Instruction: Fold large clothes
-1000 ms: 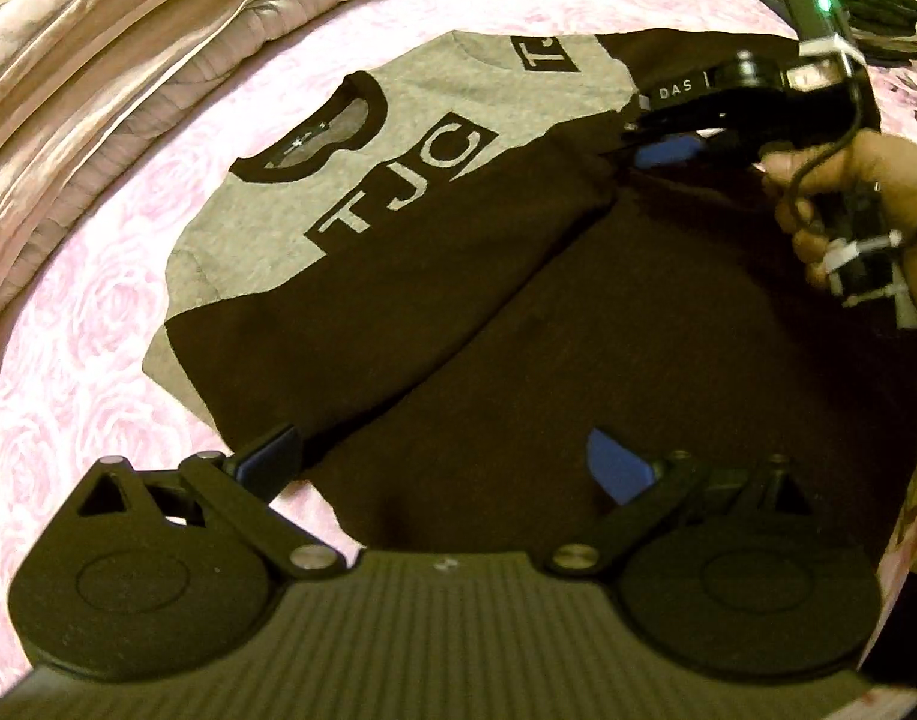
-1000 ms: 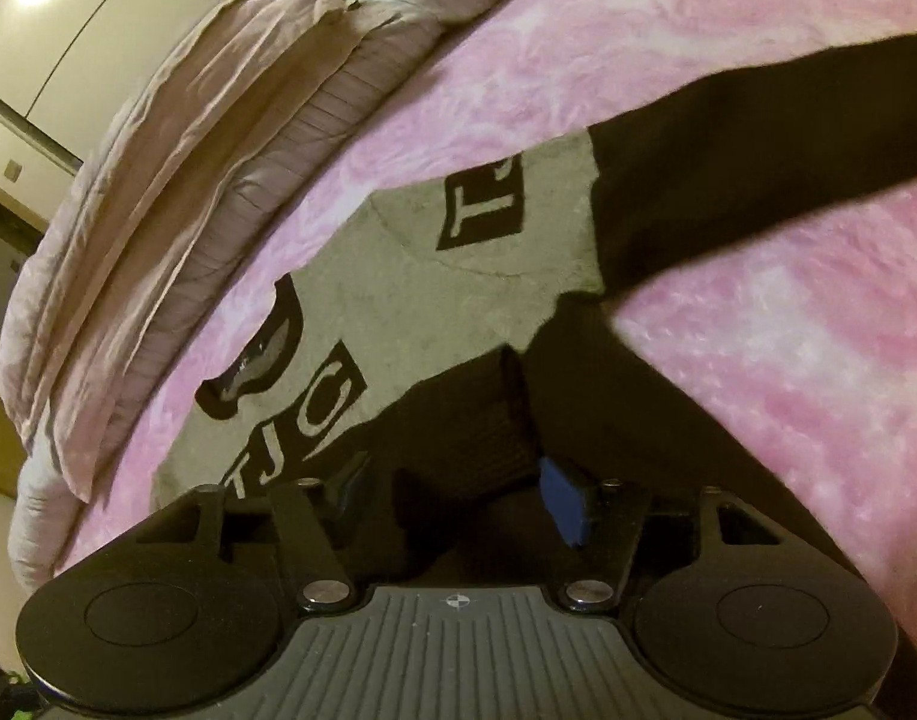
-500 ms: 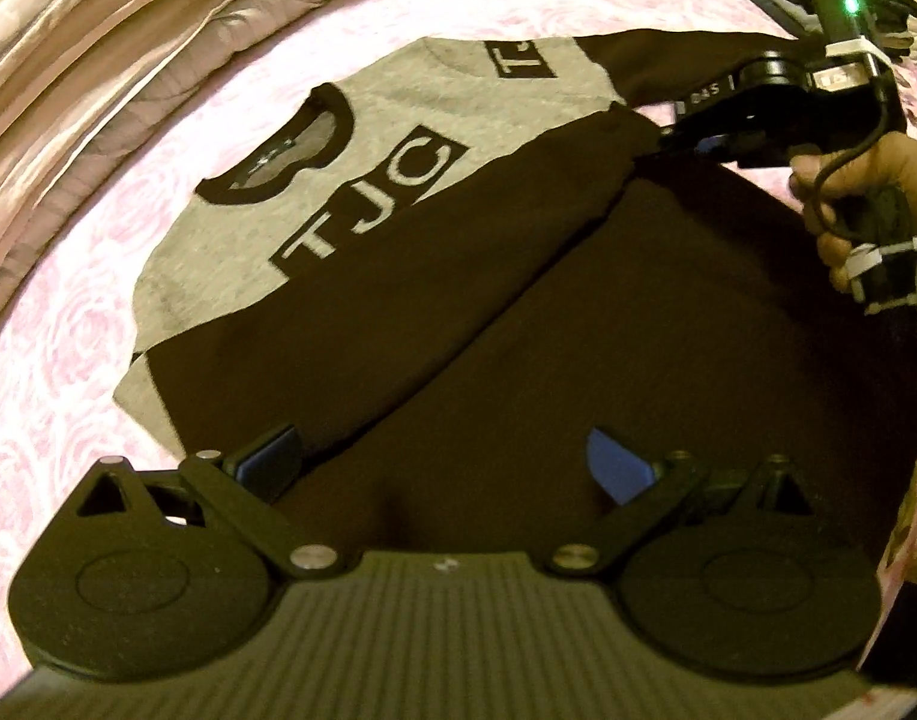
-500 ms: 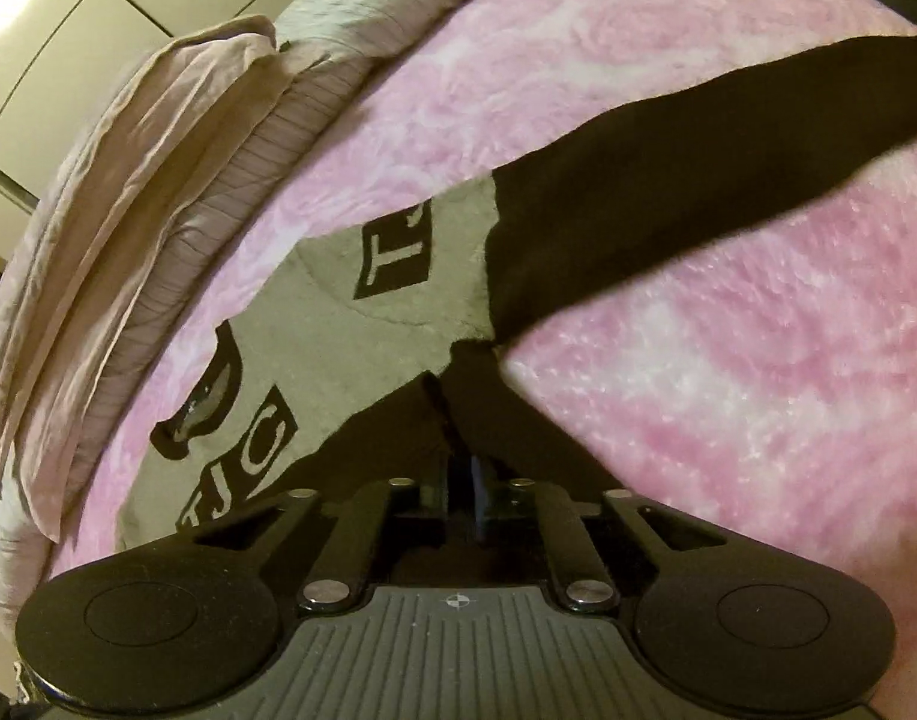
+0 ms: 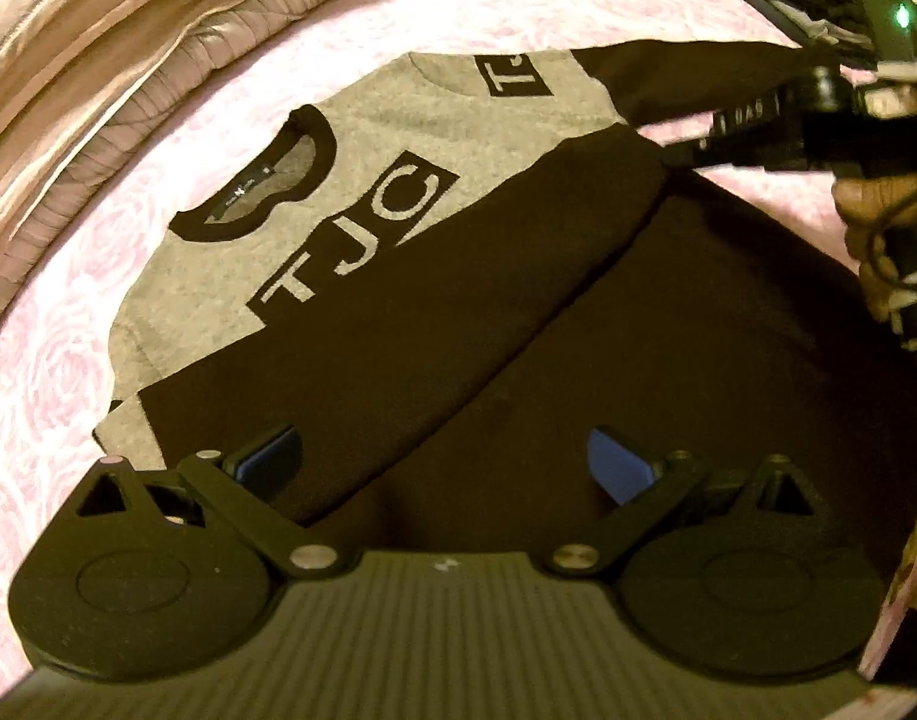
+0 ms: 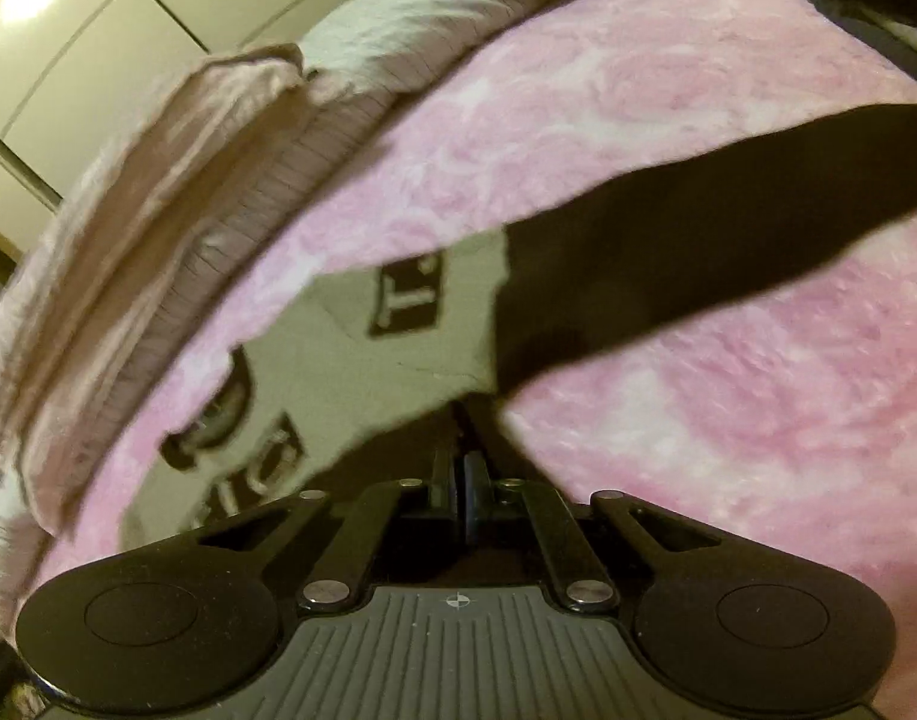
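While the sweatshirt (image 5: 398, 276) is lying face up on the pink blanket (image 5: 50, 372), these lines are holding:

Sweatshirt: grey on top with black "TJC" blocks, black below; one black sleeve is lying folded across the chest, the other sleeve (image 6: 698, 264) is stretching out over the blanket.

Left gripper (image 5: 440, 468): hovering over the black lower body, its blue-padded fingers (image 5: 614, 471) standing spread, gripping nothing.

Right gripper (image 6: 461, 468): its jaws are pressing together, pinching black fabric at the underarm.

Hand (image 5: 878, 222): holding the right gripper's handle.

Quilt (image 5: 128, 60): bunching along the blanket's far edge.
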Available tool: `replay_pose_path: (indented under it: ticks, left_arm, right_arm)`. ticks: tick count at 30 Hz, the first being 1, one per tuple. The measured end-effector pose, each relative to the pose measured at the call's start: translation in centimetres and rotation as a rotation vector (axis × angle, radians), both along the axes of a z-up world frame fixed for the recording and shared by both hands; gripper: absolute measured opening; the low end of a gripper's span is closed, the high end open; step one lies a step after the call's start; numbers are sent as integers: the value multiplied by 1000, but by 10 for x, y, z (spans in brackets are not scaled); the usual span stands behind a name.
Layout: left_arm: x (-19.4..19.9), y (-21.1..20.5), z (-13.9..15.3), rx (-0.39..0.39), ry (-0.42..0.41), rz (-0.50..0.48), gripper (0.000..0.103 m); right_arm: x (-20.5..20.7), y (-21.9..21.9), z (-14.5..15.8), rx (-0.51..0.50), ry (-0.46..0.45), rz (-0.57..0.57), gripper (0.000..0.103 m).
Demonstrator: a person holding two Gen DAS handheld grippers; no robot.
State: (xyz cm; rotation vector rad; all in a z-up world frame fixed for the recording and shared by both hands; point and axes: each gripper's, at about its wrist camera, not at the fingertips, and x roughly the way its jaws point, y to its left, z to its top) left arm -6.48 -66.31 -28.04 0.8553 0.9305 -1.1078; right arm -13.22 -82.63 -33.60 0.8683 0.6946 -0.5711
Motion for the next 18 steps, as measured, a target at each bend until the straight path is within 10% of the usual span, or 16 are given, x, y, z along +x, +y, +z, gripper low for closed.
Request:
replay_pose_path:
  ticks: [8,10,18]
  left_arm:
    - [-1,-17,-7,16,7,-24,100]
    - [-1,-24,-9,20,4,-23,100]
    - [-1,-74,-16,17,-33,22,100]
  right_arm:
    - [-24,-18,-1,29,22,-22,26]
    - [-43,-34,5,5,46,-79,43]
    - [-147,-155,18,-78,74,-425,51]
